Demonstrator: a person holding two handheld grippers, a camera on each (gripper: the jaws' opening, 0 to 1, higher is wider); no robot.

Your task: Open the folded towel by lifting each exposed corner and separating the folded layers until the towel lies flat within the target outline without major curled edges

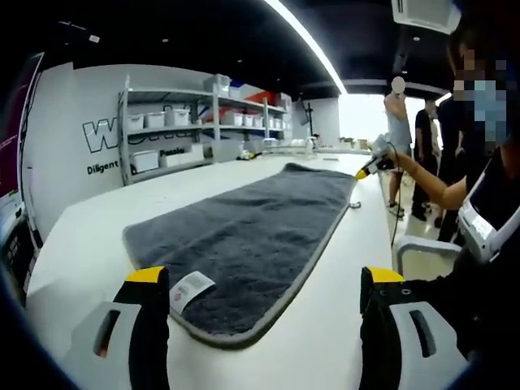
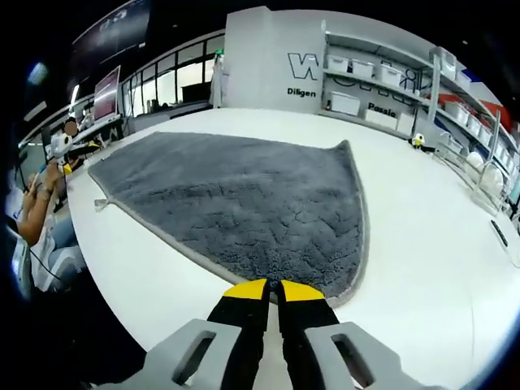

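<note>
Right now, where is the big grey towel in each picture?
Left gripper view: the grey towel runs from the middle down toward the bottom, its near edge between the open jaws of the left gripper.
Right gripper view: the towel spreads across the middle, just above the closed jaws of the right gripper.
Shared landmark: the wall shelves with white bins.

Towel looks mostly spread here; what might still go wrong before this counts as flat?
1. The right gripper, jaws closed at the grey towel's near edge, appears to pinch the hem; pulling back may drag or bunch the towel.
2. The left gripper is open around the corner with the white label; closing and lifting could refold that corner.
3. The towel lies near the white table's edge on the person's side, so a tug might slide it over.
</note>
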